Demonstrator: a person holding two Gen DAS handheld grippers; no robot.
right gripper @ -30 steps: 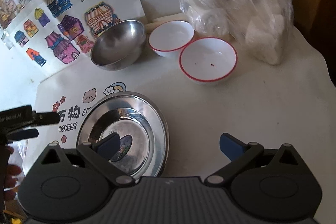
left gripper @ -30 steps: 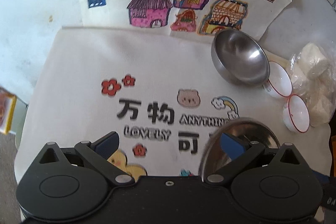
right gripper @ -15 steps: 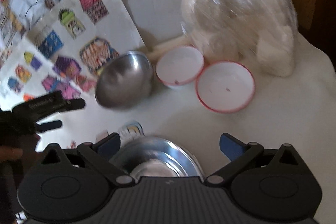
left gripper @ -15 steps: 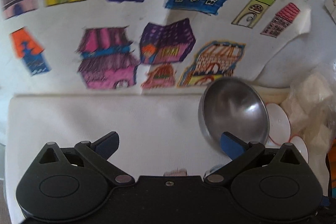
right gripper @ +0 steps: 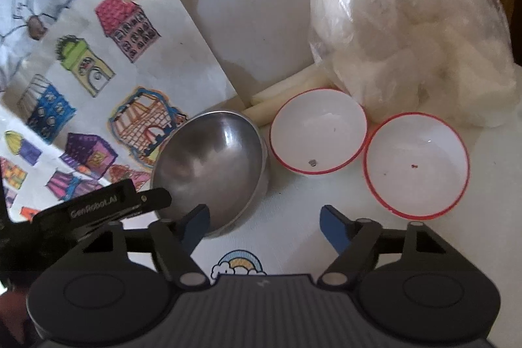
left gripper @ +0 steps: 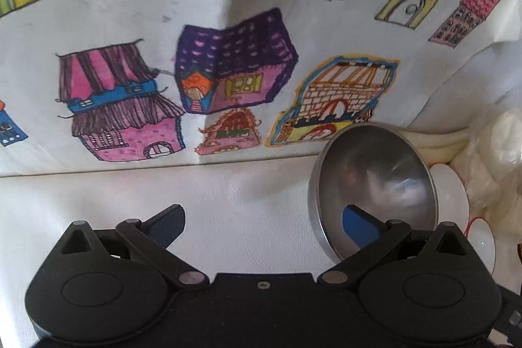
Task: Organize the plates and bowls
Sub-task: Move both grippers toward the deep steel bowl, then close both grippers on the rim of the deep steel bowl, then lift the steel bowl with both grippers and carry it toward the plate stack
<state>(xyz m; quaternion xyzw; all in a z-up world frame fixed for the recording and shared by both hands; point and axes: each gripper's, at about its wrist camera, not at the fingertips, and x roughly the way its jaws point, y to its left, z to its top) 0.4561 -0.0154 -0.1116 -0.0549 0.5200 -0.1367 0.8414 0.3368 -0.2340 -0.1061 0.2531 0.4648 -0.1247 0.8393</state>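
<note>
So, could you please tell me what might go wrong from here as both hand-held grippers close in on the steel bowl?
1. The steel bowl sits tilted and touches the nearer white bowl; a nudge may rock it or shove that bowl.
2. The right hand-held gripper is closing with only one finger at the rim, so it could slip off.
3. The left hand-held gripper crowds the same rim; they may collide.

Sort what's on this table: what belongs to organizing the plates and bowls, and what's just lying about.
Belongs to the job:
- steel bowl
- two red-rimmed white bowls

Just lying about:
- coloured house drawings
- plastic bag of white lumps
- printed cloth
</note>
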